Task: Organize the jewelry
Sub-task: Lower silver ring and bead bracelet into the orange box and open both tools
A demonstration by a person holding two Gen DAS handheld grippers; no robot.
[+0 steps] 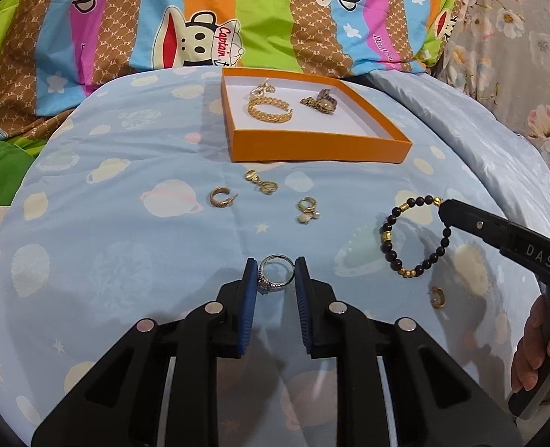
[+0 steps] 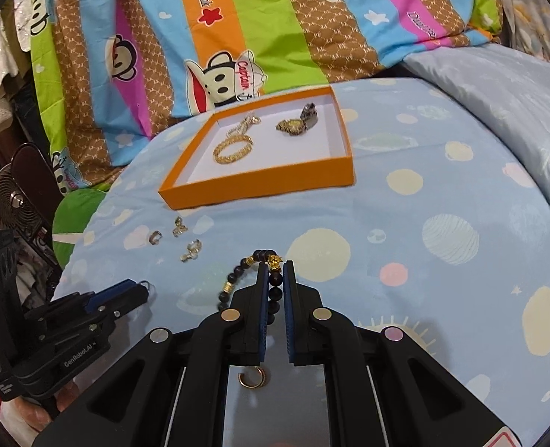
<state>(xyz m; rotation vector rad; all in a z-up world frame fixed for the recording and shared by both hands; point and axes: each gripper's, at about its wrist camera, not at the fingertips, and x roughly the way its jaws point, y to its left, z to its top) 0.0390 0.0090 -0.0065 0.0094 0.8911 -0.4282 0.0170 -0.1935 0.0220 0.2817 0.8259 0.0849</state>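
An orange tray [image 1: 312, 147] [image 2: 260, 182] lies on the light blue bedspread and holds a gold bracelet [image 1: 270, 108] [image 2: 233, 151] and other pieces. My left gripper [image 1: 276, 272] is shut on a silver ring [image 1: 275, 273], its blue pads touching both sides. My right gripper [image 2: 275, 273] is shut on a black and gold bead bracelet [image 1: 414, 236] [image 2: 237, 279], which lies on the bedspread. Several small gold earrings [image 1: 262, 184] [image 2: 180, 227] lie in front of the tray. One gold hoop [image 2: 252, 377] [image 1: 438, 297] lies under my right gripper.
A striped cartoon blanket [image 1: 237, 18] rises behind the tray. A pale blue pillow [image 2: 498, 85] lies at the right. A small fan [image 2: 12, 197] stands off the bed's left edge. The left gripper also shows in the right wrist view [image 2: 141, 290].
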